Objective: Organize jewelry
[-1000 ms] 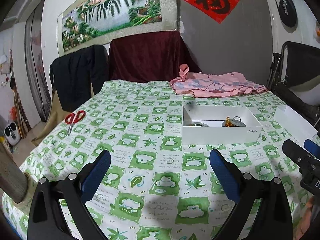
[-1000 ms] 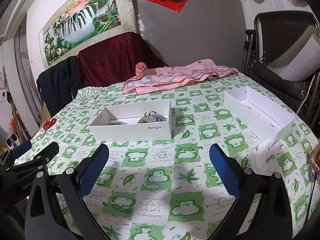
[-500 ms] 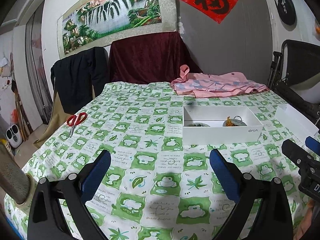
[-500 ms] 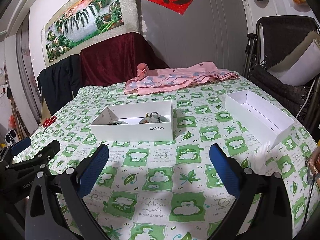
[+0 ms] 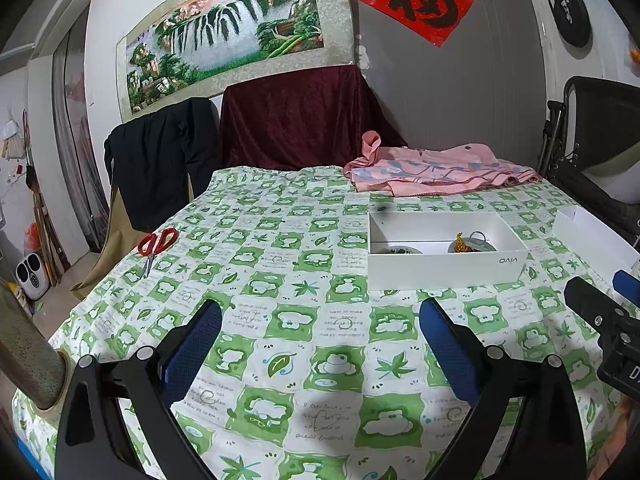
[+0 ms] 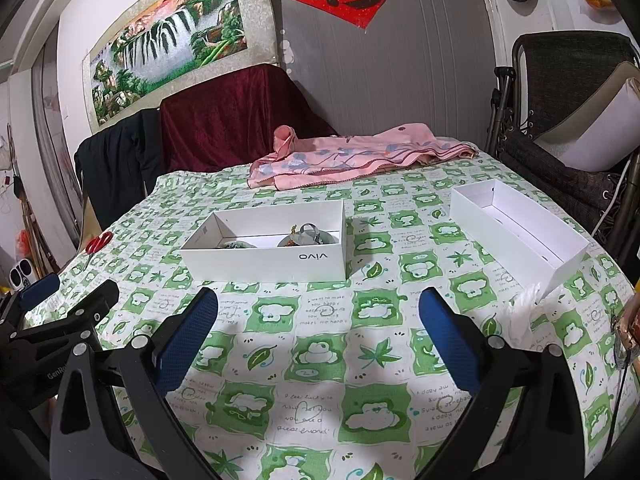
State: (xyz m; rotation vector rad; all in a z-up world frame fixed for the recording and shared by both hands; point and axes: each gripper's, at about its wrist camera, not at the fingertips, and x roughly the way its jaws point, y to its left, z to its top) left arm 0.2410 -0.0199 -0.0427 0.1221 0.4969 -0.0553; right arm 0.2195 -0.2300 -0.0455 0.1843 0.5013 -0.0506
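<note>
A white vivo box [image 6: 264,258] sits mid-table and holds jewelry [image 6: 304,236] on small dishes; it also shows in the left wrist view [image 5: 444,268], with a gold piece [image 5: 461,242] inside. A second white box [image 6: 520,228], apparently empty, lies to the right. My left gripper [image 5: 320,344] is open and empty, above the near tablecloth, left of the vivo box. My right gripper [image 6: 318,336] is open and empty, in front of the vivo box. Each gripper shows at the edge of the other's view.
Green-and-white tablecloth [image 5: 280,280] covers the table. Red scissors [image 5: 154,244] lie at the left edge. A pink cloth [image 6: 352,160] lies at the far side. Crumpled white tissue [image 6: 524,304] sits near the second box. Draped chairs stand behind; a folding chair [image 6: 568,92] is at right.
Both grippers have risen and drawn back slightly from the table; the view shifted a little. Both stay open and empty. Nothing on the table moved.
</note>
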